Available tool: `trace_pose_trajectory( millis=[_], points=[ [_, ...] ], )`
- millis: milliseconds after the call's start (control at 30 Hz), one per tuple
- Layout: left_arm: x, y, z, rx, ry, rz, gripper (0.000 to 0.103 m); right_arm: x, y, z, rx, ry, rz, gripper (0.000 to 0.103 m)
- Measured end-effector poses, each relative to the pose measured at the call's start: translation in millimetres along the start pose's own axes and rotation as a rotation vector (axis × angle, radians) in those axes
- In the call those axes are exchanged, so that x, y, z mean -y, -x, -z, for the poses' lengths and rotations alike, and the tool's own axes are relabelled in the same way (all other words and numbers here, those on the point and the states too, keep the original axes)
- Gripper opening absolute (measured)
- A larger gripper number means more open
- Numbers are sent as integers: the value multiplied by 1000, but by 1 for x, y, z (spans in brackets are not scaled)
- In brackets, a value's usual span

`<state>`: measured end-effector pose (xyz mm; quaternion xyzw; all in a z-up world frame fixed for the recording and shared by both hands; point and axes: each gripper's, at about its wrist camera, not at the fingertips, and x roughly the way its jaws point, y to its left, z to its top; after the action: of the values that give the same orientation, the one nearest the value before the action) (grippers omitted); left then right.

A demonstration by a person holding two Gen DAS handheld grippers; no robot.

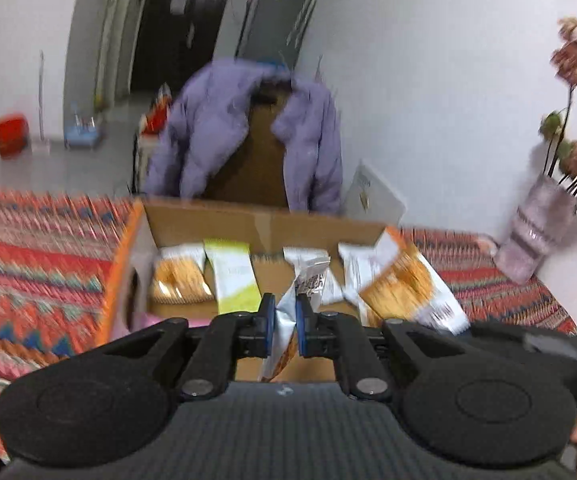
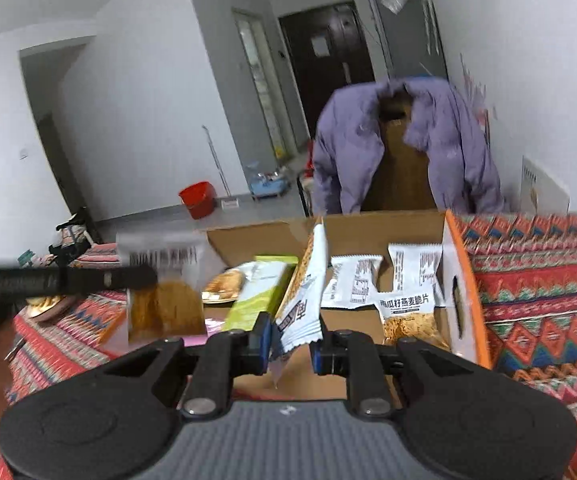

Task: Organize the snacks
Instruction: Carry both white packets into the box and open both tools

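Both grippers grasp snack packets: left gripper (image 1: 285, 312) clamps one packet (image 1: 284, 332); right gripper (image 2: 290, 340) holds another packet (image 2: 302, 300), jaws barely parted. Just ahead lies the cardboard box (image 1: 248, 220), partly filled. Judged best: release low over bare floor between packets, clearing the near wall; the patterned tablecloth (image 1: 28, 260) on both sides offers free room.

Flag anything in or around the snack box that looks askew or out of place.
Nothing is spilled or damaged. Inside the cardboard box the packets lie jumbled: two white packets face down, overlapping, and a green box is tilted on its side. Each gripper is shut on a snack packet, left and right.
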<state>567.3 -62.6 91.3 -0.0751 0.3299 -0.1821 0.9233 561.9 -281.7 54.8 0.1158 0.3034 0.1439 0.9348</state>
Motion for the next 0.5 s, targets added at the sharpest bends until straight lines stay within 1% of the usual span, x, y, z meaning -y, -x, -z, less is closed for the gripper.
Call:
trace_pose_trajectory(
  millis=[100, 133, 167, 200, 233, 267, 300, 400, 500],
  points=[
    [-11, -25, 5, -85, 45, 28, 13, 13, -26, 1, -20, -62, 11, 21],
    [-16, -30, 7, -105, 56, 20, 14, 16, -31, 2, -27, -74, 17, 23],
    [-19, -34, 8, -111, 49, -2, 16, 18, -34, 4, -32, -78, 22, 29],
    [-22, -36, 9, -106, 34, -19, 22, 20, -34, 5, -29, -83, 29, 44],
    [-24, -36, 10, -102, 19, -34, 29, 21, -33, 6, -20, -85, 39, 51],
    [-27, -33, 10, -92, 11, -38, 45, 22, -30, 6, -5, -85, 50, 60],
    [-28, -30, 9, -77, 10, -38, 52, 23, -28, 5, 11, -81, 65, 60],
    [-32, -14, 5, -36, -8, -53, 52, 25, -13, 0, 46, -64, 91, 60],
    [-37, 6, 1, -12, 0, -77, 55, 20, 8, -7, 74, -23, 106, 60]
  ],
)
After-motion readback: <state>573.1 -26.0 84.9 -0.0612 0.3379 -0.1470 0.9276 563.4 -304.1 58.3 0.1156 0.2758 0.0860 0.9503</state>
